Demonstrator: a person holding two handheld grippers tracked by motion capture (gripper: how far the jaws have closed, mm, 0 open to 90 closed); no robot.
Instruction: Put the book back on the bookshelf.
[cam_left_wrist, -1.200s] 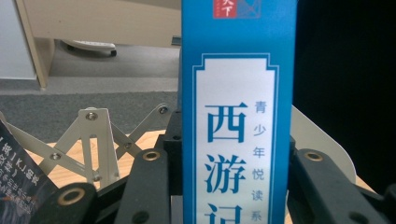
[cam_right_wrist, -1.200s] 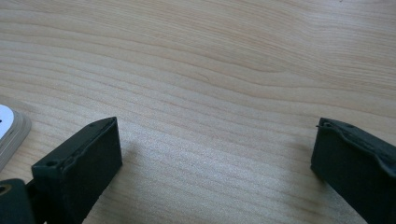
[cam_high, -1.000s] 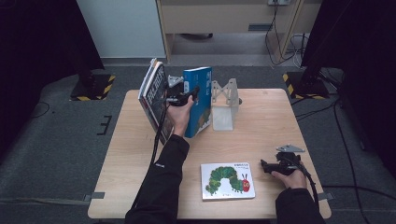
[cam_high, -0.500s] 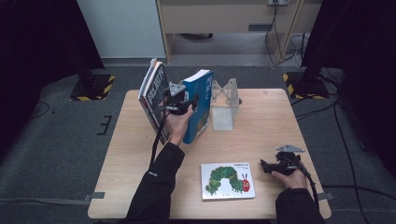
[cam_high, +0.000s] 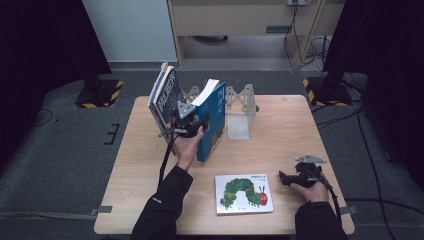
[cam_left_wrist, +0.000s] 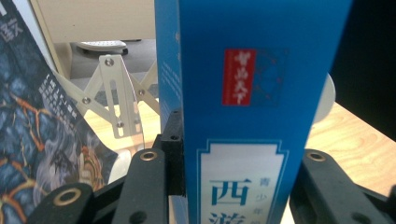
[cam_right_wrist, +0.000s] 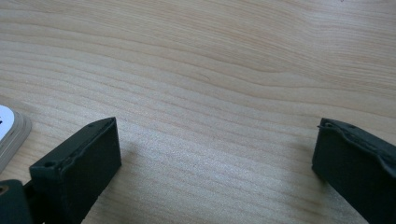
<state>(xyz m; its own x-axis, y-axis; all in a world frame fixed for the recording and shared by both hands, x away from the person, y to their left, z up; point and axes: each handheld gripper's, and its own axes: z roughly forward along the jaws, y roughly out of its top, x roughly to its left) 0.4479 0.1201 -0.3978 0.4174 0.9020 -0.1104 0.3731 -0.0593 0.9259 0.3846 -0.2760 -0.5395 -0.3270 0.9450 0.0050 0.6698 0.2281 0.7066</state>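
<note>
Surface: wooden table (cam_high: 280, 140), centre frame.
Left gripper (cam_high: 192, 122): blue book (cam_high: 212, 120) is pinched upright.
Right gripper (cam_right_wrist: 215, 154): jaws spread, nothing held.
Risk: book could be tipped if released leaning.

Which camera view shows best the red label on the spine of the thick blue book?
The left gripper view: the red label on the thick blue book is large there, its white characters visible. In the high view the book looks small, the label indistinct. The right gripper view looks at bare wooden table.

Far left: I see the leaning books (cam_high: 164, 97) against the rack (cam_high: 239, 102).
Centre: upright book (cam_high: 212, 120) stands just right of them.
Near edge: picture book (cam_high: 243, 193) lies flat on the table (cam_high: 280, 135).
</note>
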